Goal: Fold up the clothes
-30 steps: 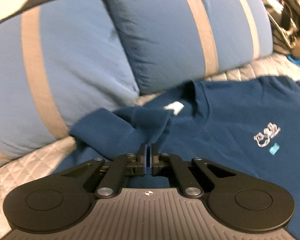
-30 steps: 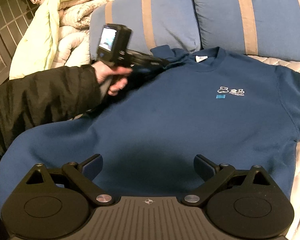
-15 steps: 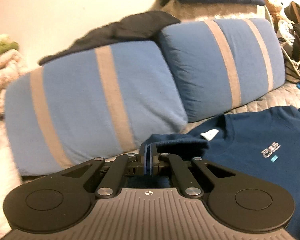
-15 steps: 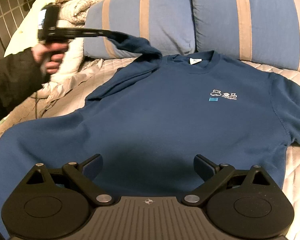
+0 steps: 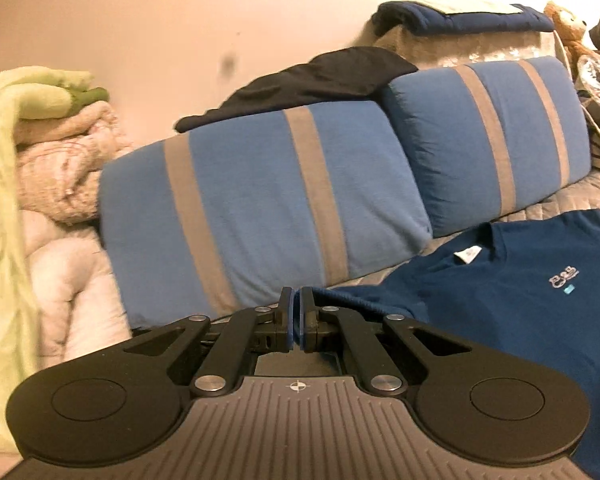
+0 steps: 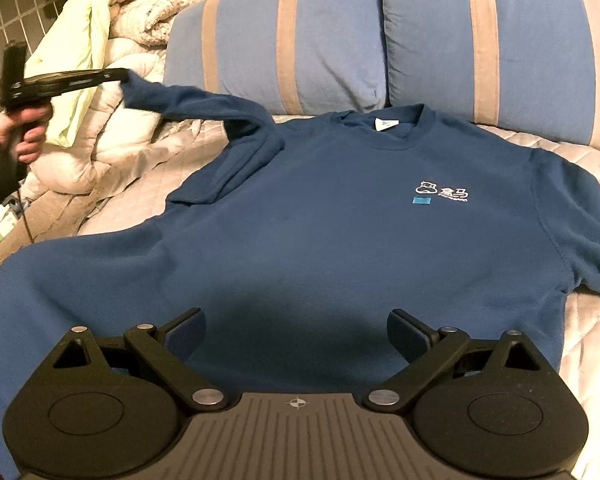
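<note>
Meanwhile, the left gripper (image 6: 120, 76) pinches the sweatshirt's (image 6: 340, 240) sleeve (image 6: 196, 100), apparently at its cuff, stretched out leftward; the right gripper (image 6: 296, 336), jaws apart, hovers above the hem

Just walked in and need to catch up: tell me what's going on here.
A person is folding a blue sweatshirt spread front-up on a quilted bed. The left gripper is shut on a sleeve, holding it out in the air to the side. The right gripper hangs open over the hem, holding nothing.
</note>
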The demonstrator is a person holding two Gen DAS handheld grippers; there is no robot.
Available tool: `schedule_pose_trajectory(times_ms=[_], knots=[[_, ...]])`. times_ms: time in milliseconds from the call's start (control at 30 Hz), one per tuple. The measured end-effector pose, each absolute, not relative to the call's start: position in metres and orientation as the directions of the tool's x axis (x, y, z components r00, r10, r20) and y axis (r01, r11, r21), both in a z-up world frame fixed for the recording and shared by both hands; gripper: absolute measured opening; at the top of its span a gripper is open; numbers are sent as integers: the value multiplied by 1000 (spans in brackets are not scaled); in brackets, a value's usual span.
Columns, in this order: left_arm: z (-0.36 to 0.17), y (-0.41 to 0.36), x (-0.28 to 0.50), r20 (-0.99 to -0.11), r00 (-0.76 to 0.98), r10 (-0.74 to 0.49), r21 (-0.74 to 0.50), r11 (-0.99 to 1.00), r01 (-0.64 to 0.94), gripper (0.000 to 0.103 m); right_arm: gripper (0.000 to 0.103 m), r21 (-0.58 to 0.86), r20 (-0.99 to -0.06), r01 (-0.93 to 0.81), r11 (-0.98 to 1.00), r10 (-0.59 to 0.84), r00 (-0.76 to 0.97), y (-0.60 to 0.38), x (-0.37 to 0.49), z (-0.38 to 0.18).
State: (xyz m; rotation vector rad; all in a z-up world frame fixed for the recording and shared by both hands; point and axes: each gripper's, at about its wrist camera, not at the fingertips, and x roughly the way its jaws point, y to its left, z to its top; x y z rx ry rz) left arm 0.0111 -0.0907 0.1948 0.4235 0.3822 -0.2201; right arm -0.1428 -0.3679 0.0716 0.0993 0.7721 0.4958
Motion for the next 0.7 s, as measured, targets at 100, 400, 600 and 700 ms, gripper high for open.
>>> schedule_pose_trajectory(times_ms=[100,400,600,700], knots=[[195,-76,1,-400,910,-108,371,889,269,3,98,258,-646,-388,885,457,612,-368,-144,72],[159,-36,-22,-436,900,8,441,873,206,3,98,247,-646,-377,893,442,622,-368,-145,73],[141,-10,-28,-452,884,118,454,884,114,6,98,249,-649,-375,893,441,620,-367,-145,73],[133,3,-30,-462,870,171,450,891,64,19,98,254,-646,-371,893,442,622,-367,-145,72]])
